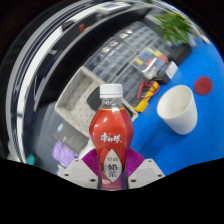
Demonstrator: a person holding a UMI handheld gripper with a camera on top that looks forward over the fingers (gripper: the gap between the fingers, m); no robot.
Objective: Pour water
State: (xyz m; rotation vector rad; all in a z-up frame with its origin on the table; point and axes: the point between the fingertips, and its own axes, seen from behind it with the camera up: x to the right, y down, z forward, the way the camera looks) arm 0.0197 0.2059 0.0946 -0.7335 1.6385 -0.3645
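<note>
A small plastic bottle [111, 135] is held between the two jaws of the gripper [111, 172]. The jaws are closed on it, and a purple pad [90, 162] is pressed against each side of the bottle near its bottom. The bottle has a white cap [111, 91] that is on and a red label [111, 132] with white writing. A clear part is seen under the cap. The bottle is seen tilted a little, along with everything else in the view.

A white paper cup [179, 108] is seen beyond the jaws, off to the right of the bottle and well apart from it. The cup is open at the top and looks empty, but it cannot be told for sure. It is set on a blue worktop [190, 150]. A red round spot [204, 86] is seen on the blue worktop just past the cup.

Behind the bottle, some small things in orange and yellow [146, 98] are seen, but they are too blurred to be named. A green plant [176, 25] is seen far back.
</note>
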